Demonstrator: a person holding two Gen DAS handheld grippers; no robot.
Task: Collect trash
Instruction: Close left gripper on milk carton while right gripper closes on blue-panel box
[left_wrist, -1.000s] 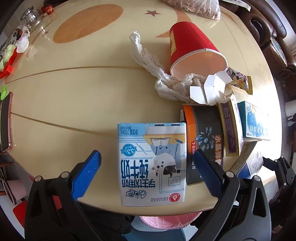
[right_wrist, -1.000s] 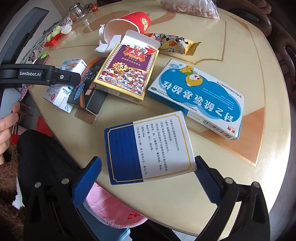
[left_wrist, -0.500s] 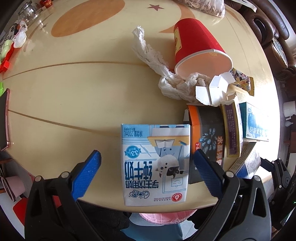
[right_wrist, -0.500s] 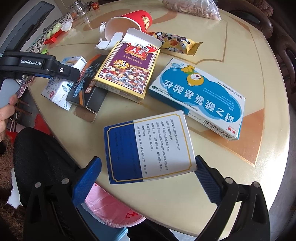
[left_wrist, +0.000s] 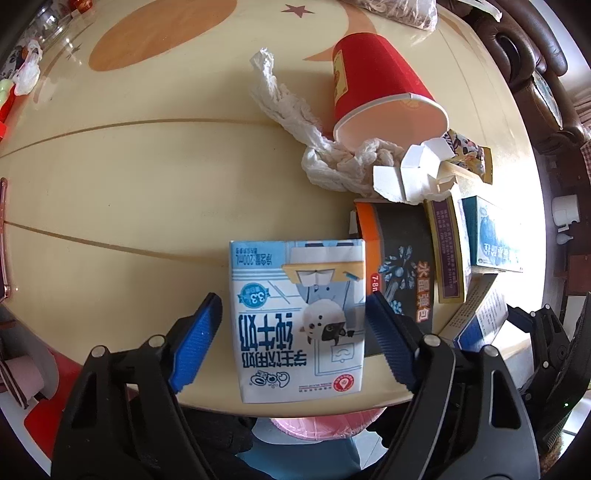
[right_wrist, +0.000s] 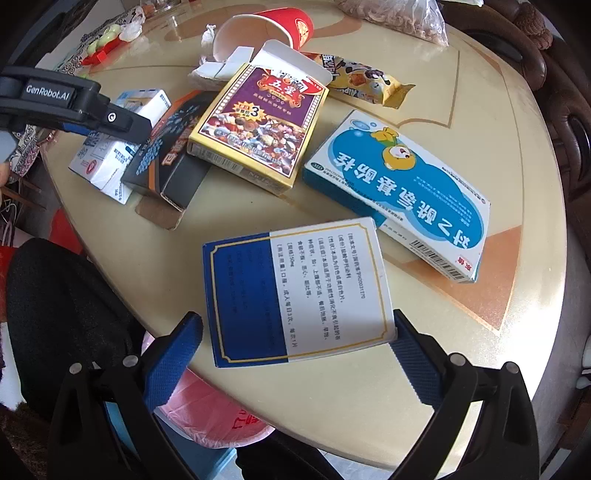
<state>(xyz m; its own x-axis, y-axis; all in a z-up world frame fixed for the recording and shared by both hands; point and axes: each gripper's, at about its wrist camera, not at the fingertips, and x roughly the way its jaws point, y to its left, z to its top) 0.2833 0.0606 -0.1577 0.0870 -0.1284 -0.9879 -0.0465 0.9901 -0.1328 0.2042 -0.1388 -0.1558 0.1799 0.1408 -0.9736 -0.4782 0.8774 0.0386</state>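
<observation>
Right wrist view: a round cream desk (right_wrist: 498, 155) carries the litter, largest first. A blue-and-white medicine box (right_wrist: 399, 195) lies to the right, a purple-and-yellow carton (right_wrist: 258, 129) with its flap open rests farther left, and a navy-and-white box (right_wrist: 299, 291) sits near the desk's near edge. The right claw (right_wrist: 295, 354) stands wide open astride that navy-and-white box, its blue pads beside both edges, gripping nothing. Left wrist view: the left claw (left_wrist: 293, 336) is likewise spread open around a blue-and-white milk carton (left_wrist: 299, 325) at the near edge, one pad just beside its right side, the other slightly apart on the left. A black-and-orange box (left_wrist: 402, 258) lies against the carton's right. Beyond, a red paper cup (left_wrist: 380, 92) lies tipped on its side, touching a crumpled white tissue (left_wrist: 295, 110). A pink bag (right_wrist: 218, 410) shows below the desk's near edge.
</observation>
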